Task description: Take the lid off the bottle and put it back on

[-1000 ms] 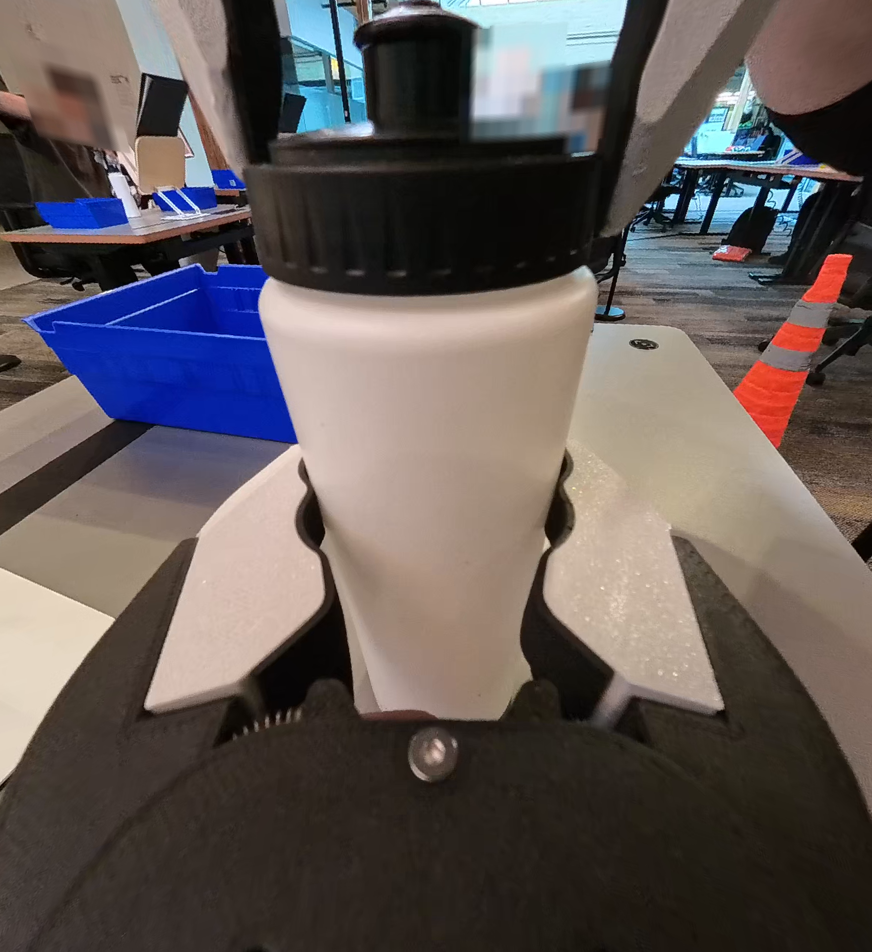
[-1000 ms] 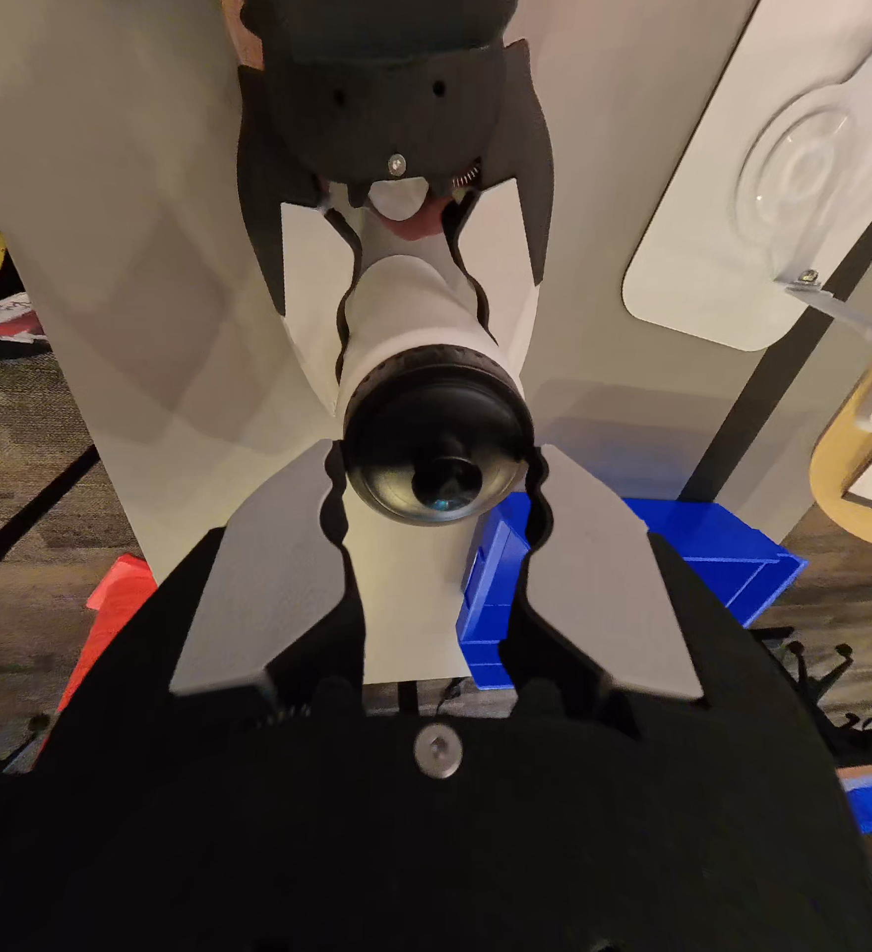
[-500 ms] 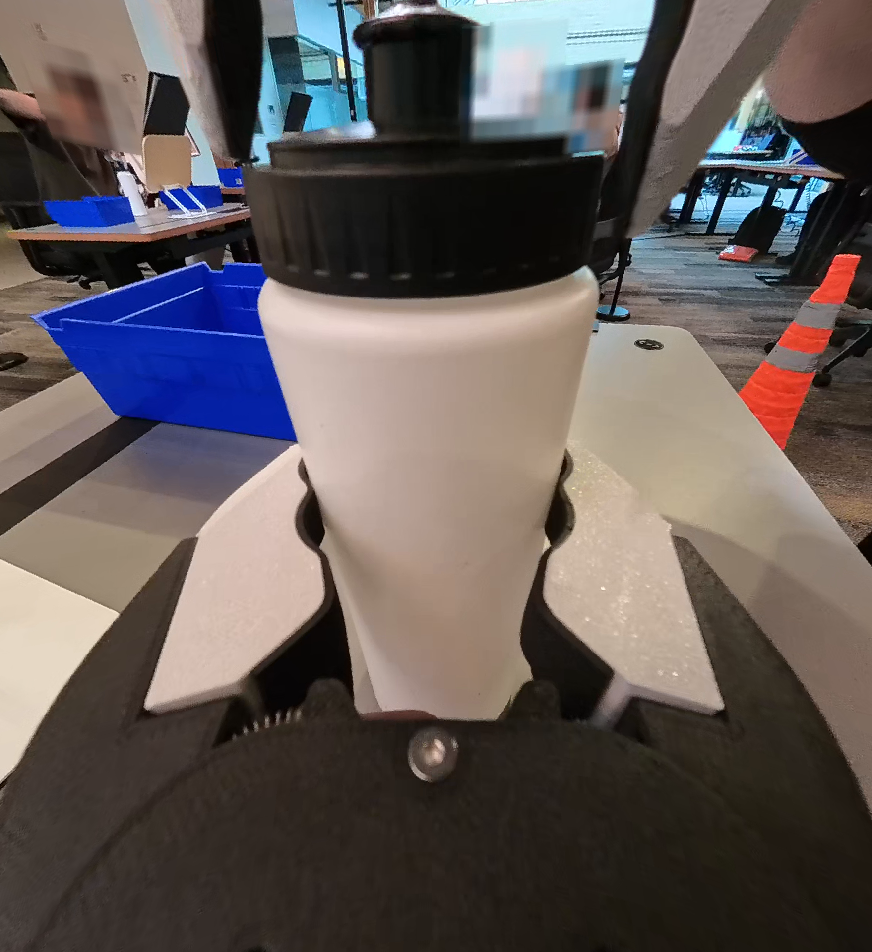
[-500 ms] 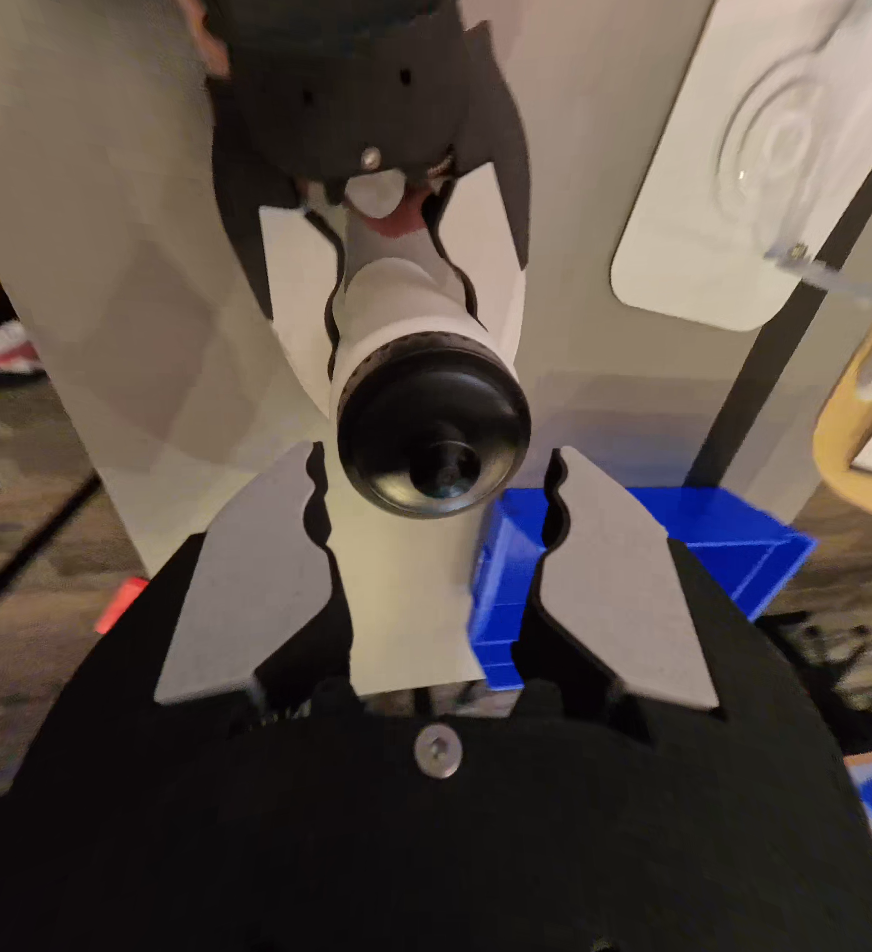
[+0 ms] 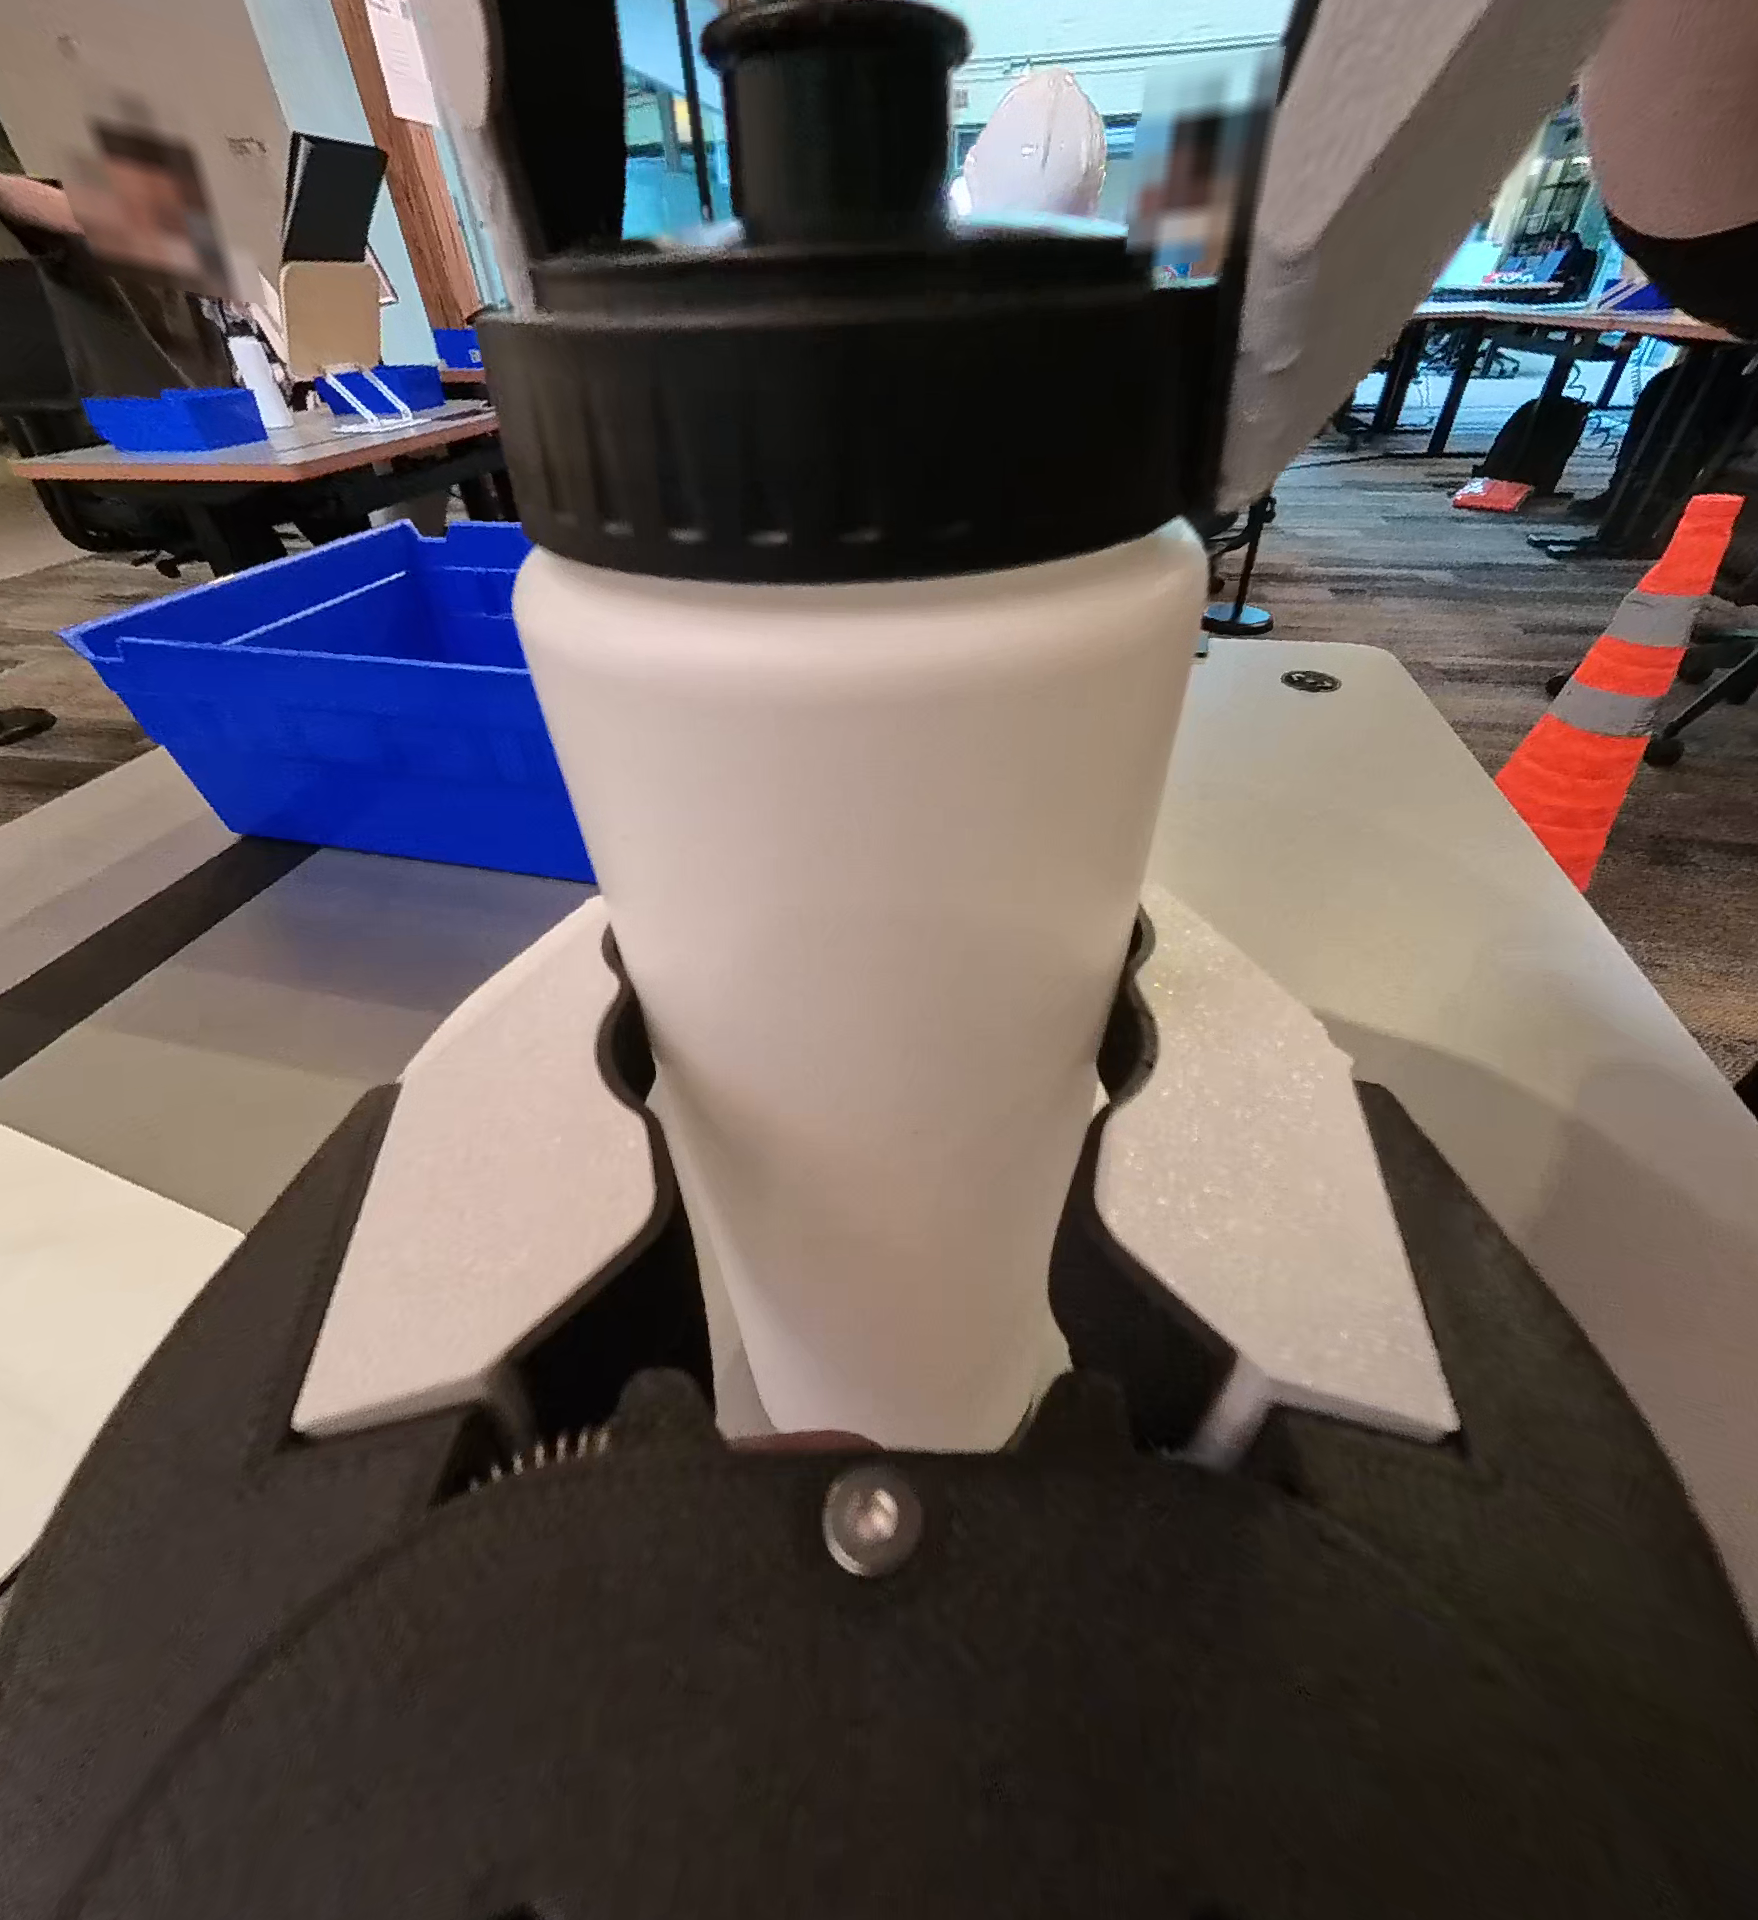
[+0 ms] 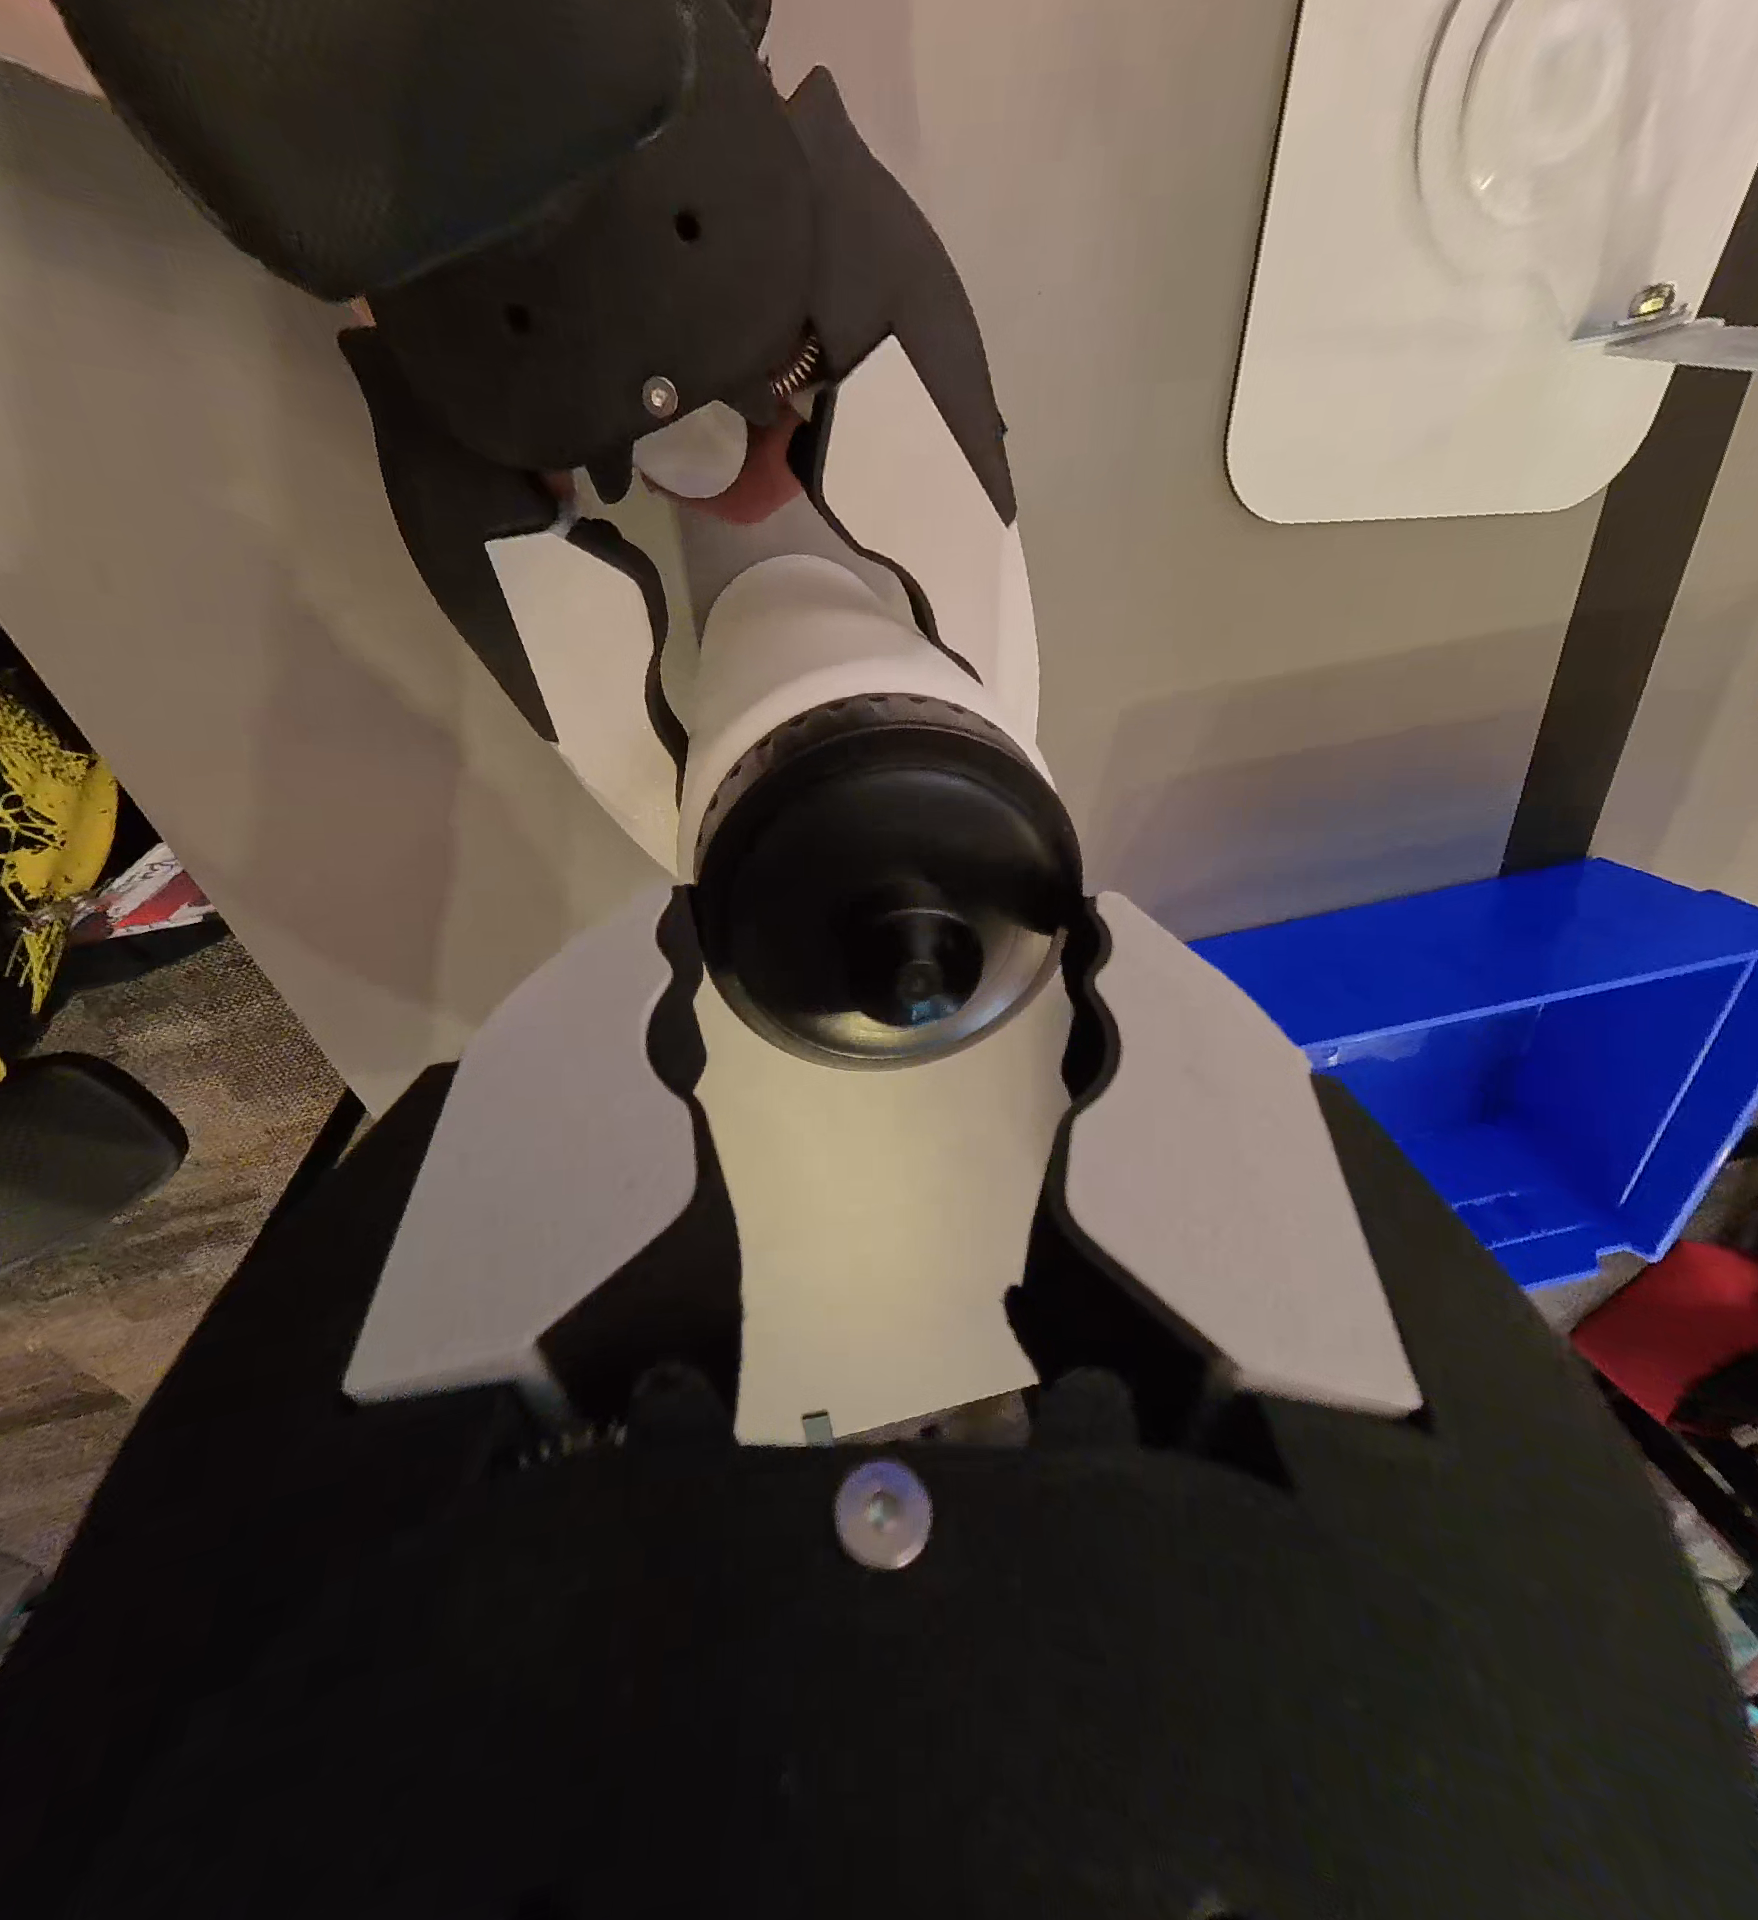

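The left claw [image 5: 875, 1049] grips the white bottle [image 5: 854, 883] low on its body, holding it upright above the pale surface [image 5: 1374, 935]. The right claw [image 6: 880, 971] straddles the black lid [image 6: 880, 894] from above, fingers [image 6: 563, 1143] at its rim — whether they pinch it I cannot tell. The lid looks seated; next probably comes a firm squeeze and twist, bottle held steady — blue bin [image 5: 335, 717] sits beyond

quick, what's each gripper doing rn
left gripper: shut on the bottle.
right gripper: open, its fingers either side of the lid, not clamped on it.
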`<state>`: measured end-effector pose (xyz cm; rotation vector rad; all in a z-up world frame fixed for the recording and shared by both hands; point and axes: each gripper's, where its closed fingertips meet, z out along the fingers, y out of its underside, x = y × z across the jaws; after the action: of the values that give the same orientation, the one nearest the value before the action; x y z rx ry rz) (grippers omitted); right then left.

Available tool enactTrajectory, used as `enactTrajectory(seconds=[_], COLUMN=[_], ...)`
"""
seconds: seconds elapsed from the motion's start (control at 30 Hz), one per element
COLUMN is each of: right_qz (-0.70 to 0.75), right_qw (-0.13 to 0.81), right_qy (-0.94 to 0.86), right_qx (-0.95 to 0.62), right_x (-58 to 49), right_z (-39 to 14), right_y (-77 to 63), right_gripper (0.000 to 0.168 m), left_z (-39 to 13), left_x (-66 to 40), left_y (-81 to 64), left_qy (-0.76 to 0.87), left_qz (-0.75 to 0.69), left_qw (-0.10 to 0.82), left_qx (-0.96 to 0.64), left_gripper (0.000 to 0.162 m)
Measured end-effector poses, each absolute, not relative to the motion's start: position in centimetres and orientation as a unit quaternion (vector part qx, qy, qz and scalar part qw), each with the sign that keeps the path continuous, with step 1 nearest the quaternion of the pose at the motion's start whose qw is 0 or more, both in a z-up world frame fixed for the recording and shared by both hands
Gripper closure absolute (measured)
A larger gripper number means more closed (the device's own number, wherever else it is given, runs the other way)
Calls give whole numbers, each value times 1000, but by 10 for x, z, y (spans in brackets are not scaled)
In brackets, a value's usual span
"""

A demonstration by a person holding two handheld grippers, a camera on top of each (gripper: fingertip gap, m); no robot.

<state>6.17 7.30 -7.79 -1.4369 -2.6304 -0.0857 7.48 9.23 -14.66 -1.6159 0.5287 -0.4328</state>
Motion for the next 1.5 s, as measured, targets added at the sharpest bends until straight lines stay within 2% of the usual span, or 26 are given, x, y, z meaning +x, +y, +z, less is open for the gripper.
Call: enactTrajectory(seconds=[0.17,0.27,0.37,0.6,0.73,0.87,0.93,1.1,1.17,1.37,1.5], right_qz=[-11,9,60,225,312,394,438,471,467,489,477], right_qw=[55,62,80,136,206,251,261,308,317,304,330], right_qy=[-880,-882,-876,-818,-773,-726,-697,-666,-661,-654,-645], right_qx=[-471,-468,-473,-511,-513,-505,-504,-490,-494,-491,-498], right_x=[62,64,65,63,48,36,30,26,27,30,40], right_z=[-81,-86,-91,-112,-122,-125,-129,-124,-122,-115,-86], right_y=[76,77,73,65,63,64,61,59,61,62,79], right_gripper=[95,76,67,64,54,63,46,52,65,65,65], left_z=[-147,-146,-146,-153,-173,-173,-173,-172,-172,-165,-164], left_x=[75,75,75,76,78,81,81,81,81,84,81], left_y=[92,93,93,94,97,98,98,97,96,95,93], left_qy=[230,229,228,229,239,241,239,240,235,230,229], left_qz=[-188,-190,-191,-190,-170,-172,-174,-180,-192,-200,-200], left_qw=[640,641,643,635,615,615,617,619,619,631,640], left_qx=[-709,-707,-705,-713,-732,-731,-730,-726,-724,-713,-706], left_gripper=[76,76,76,76,75,75,75,75,76,76,89])
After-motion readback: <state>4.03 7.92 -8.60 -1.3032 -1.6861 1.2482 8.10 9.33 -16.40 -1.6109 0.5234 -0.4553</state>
